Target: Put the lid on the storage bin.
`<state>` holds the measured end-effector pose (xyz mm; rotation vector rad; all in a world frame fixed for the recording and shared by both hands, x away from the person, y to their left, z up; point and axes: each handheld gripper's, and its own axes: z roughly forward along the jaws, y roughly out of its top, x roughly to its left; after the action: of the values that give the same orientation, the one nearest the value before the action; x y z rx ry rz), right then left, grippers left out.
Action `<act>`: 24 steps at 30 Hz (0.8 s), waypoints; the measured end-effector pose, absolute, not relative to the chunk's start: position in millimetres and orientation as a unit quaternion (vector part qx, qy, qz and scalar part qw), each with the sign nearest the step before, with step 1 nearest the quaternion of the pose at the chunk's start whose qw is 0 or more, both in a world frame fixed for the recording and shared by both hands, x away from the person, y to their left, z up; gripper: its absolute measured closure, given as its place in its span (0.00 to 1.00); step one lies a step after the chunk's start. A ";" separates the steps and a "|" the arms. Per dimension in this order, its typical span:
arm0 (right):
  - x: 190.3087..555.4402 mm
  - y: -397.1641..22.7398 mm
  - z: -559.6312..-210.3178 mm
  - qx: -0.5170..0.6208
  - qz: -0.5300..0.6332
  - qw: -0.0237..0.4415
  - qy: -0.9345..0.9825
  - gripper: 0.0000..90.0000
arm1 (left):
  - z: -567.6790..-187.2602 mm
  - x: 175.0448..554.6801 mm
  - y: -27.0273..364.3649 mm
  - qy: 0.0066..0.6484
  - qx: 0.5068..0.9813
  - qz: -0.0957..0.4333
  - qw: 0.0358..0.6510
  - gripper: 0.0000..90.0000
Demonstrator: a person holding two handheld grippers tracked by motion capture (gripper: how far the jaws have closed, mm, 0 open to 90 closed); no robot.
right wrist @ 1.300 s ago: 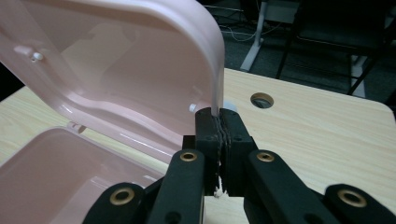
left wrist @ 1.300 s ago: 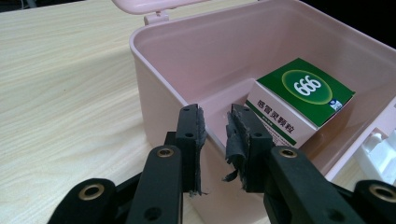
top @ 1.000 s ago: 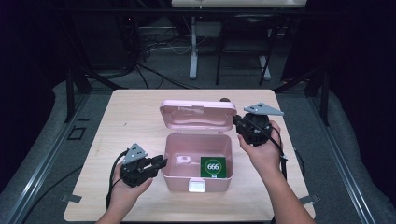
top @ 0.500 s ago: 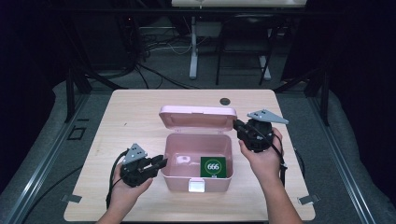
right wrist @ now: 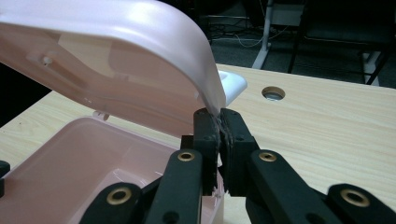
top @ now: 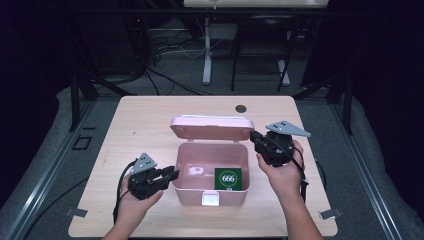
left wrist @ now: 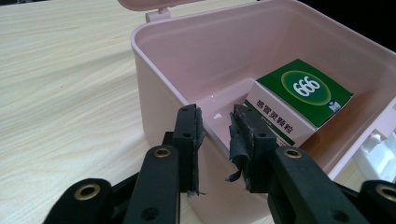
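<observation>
Box: we see the pink plastic box (top: pixel 212 186) near the tabletop's (top: pixel 150 125) front edge, a green medicine carton (left wrist: pixel 299 100) inside.
Lid: we find the lid (right wrist: pixel 116 60) half raised.
Right gripper (right wrist: pixel 219 122): we see it clamped on the lid's edge.
Left gripper (left wrist: pixel 215 126): we see its jaws just parted, straddling the box wall without pressing it.

Wooden table (top: pixel 150 120) with grommet hole (top: pixel 241 108)

pink box (top: pixel 186 172) and its lid (right wrist: pixel 140 32) look like smooth, slightly glossy plastic, the green carton (left wrist: pixel 299 100) inside is printed cardboard, table (top: pixel 150 120) is matt light wood grain, gripper pads (left wrist: pixel 243 135) are worn, frayed black rubber
</observation>
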<state>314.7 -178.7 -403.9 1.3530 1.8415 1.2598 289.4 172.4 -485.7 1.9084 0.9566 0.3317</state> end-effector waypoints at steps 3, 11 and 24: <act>313.5 -178.8 -404.3 0.500 0.466 0.262 0.681 0.96 | -482.9 290.1 172.0 0.389 0.778 0.137 0.474 0.78; 310.6 -182.0 -406.7 0.499 0.472 0.250 0.682 0.95 | -451.7 296.8 176.8 0.390 0.753 0.173 0.501 0.73; 313.6 -182.6 -415.7 0.502 0.470 0.237 0.686 0.91 | -412.5 308.4 176.4 0.385 0.736 0.221 0.511 0.63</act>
<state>313.6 -182.6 -415.7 1.3757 1.8815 1.2885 308.4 176.4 -412.5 1.7725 0.9257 0.5318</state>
